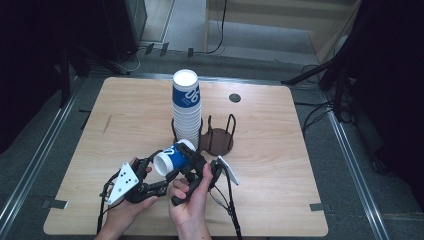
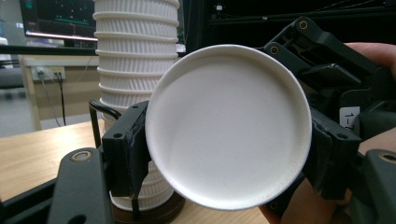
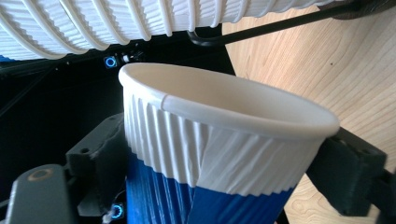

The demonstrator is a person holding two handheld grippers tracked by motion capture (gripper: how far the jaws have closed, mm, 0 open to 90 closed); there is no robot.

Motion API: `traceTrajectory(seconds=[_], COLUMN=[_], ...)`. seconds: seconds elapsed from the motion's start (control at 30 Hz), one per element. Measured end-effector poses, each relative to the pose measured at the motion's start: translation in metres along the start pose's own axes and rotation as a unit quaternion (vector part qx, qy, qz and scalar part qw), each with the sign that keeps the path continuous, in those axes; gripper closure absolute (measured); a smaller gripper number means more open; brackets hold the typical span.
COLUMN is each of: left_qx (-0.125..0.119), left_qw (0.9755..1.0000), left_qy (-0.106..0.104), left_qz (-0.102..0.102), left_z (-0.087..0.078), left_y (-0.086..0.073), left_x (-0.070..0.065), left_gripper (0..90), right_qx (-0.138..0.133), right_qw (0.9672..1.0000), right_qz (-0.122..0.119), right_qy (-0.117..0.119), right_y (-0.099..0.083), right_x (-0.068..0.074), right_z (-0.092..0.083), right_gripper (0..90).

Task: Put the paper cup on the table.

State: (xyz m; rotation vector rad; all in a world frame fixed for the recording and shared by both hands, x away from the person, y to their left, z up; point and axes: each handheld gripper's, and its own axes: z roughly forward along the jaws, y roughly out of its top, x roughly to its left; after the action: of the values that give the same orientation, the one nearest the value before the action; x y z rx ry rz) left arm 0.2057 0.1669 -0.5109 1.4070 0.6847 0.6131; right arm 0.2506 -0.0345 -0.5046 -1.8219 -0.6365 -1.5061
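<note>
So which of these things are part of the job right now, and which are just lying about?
In the job:
- blue-and-white paper cup, on its side between both grippers
- left gripper, shut on its base
- right gripper, fingers around it
- cup stack in its wire holder

Lying about:
- empty wire holder beside the stack
- round hole in the table

left gripper: black frame of jointed bars, blocky jaw pads, brass-coloured pivot pins at the joints
plate: grey, three-cornered, on top of the left gripper, dark dots across its face
right gripper: black linked bars with ringed pivots, a small white label with dark characters on its body
white tab: flat pale piece at 3 o'clock of the right gripper
cables: thin, black, trailing toward 6 o'clock from each gripper
forearms: bare, no sleeves in sight
</note>
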Motion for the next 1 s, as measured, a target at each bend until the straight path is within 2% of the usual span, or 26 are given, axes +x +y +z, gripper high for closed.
traceTrajectory(seconds=[0.07,0.1,0.2,0.23,0.3,0.33,0.37,0.4,0.43,0.47,0.53,0.6,0.63,0.73,0.83,0.87,0.9,0.93,0.97,1.0], left_qx=[0.0,-0.002,-0.003,-0.007,-0.004,-0.001,0.002,0.009,0.046,0.046,0.081,0.087,0.086,0.096,0.116,0.116,0.124,0.124,0.133,0.133], left_qw=[1.0,0.9999,0.9998,0.9997,0.9997,0.9995,0.9993,0.9989,0.9975,0.9975,0.9961,0.9956,0.9957,0.9947,0.9924,0.9924,0.9913,0.9913,0.9897,0.9897], left_qy=[0.0,-0.009,-0.018,-0.019,-0.023,-0.027,-0.031,-0.037,-0.042,-0.042,-0.026,-0.026,-0.022,-0.017,-0.002,-0.002,0.003,0.003,0.007,0.007], left_qz=[0.0,-0.005,-0.01,-0.011,-0.011,-0.015,-0.022,-0.028,-0.035,-0.035,-0.026,-0.026,-0.026,-0.033,-0.04,-0.04,-0.045,-0.045,-0.052,-0.052], left_z=[0.0,0.0,-0.001,-0.002,-0.003,-0.004,-0.004,-0.004,-0.004,-0.004,-0.004,-0.004,-0.003,-0.004,-0.006,-0.006,-0.007,-0.007,-0.008,-0.008], left_y=[0.0,-0.001,-0.001,-0.001,-0.001,-0.001,0.0,0.0,0.0,0.0,-0.001,-0.001,-0.002,-0.003,-0.003,-0.003,-0.003,-0.003,-0.004,-0.004], left_x=[0.0,0.001,0.003,0.004,0.005,0.007,0.007,0.008,0.008,0.008,0.007,0.007,0.008,0.01,0.014,0.014,0.017,0.017,0.02,0.02], left_gripper=[27.2,27.0,27.2,26.4,22.0,19.1,19.1,16.7,11.6,9.3,4.9,1.7,1.0,1.1,1.0,1.0,1.1,1.0,1.0,1.0], right_qx=[0.002,-0.001,-0.006,-0.016,-0.014,-0.02,-0.02,-0.022,-0.033,-0.033,-0.044,-0.051,-0.062,-0.067,-0.081,-0.081,-0.09,-0.094,-0.096,-0.096], right_qw=[1.0,1.0,0.9999,0.9997,0.9997,0.9993,0.9993,0.9991,0.9983,0.9983,0.9973,0.9965,0.9945,0.9929,0.9872,0.9872,0.9833,0.9815,0.9795,0.9795], right_qz=[0.0,-0.003,-0.011,-0.019,-0.019,-0.032,-0.032,-0.037,-0.048,-0.048,-0.059,-0.067,-0.083,-0.097,-0.136,-0.136,-0.157,-0.166,-0.176,-0.176], right_qy=[0.0,0.0,0.002,0.001,-0.002,-0.002,-0.002,-0.004,-0.002,-0.002,-0.008,-0.009,-0.015,-0.016,-0.016,-0.016,-0.015,-0.015,-0.017,-0.017], right_y=[0.0,0.0,0.001,0.002,0.003,0.005,0.005,0.007,0.01,0.01,0.015,0.016,0.018,0.019,0.02,0.02,0.02,0.021,0.021,0.021], right_x=[0.0,0.0,0.001,0.001,0.002,0.002,0.002,0.003,0.004,0.004,0.006,0.006,0.008,0.009,0.011,0.011,0.011,0.012,0.013,0.013], right_z=[0.0,-0.001,-0.002,-0.003,-0.004,-0.004,-0.004,-0.006,-0.008,-0.008,-0.012,-0.013,-0.016,-0.018,-0.02,-0.02,-0.022,-0.023,-0.024,-0.024], right_gripper=[16.2,17.3,18.9,19.6,19.7,19.7,19.7,19.8,19.9,19.9,20.3,20.6,21.2,21.6,21.9,21.9,21.9,21.9,22.0,22.0])
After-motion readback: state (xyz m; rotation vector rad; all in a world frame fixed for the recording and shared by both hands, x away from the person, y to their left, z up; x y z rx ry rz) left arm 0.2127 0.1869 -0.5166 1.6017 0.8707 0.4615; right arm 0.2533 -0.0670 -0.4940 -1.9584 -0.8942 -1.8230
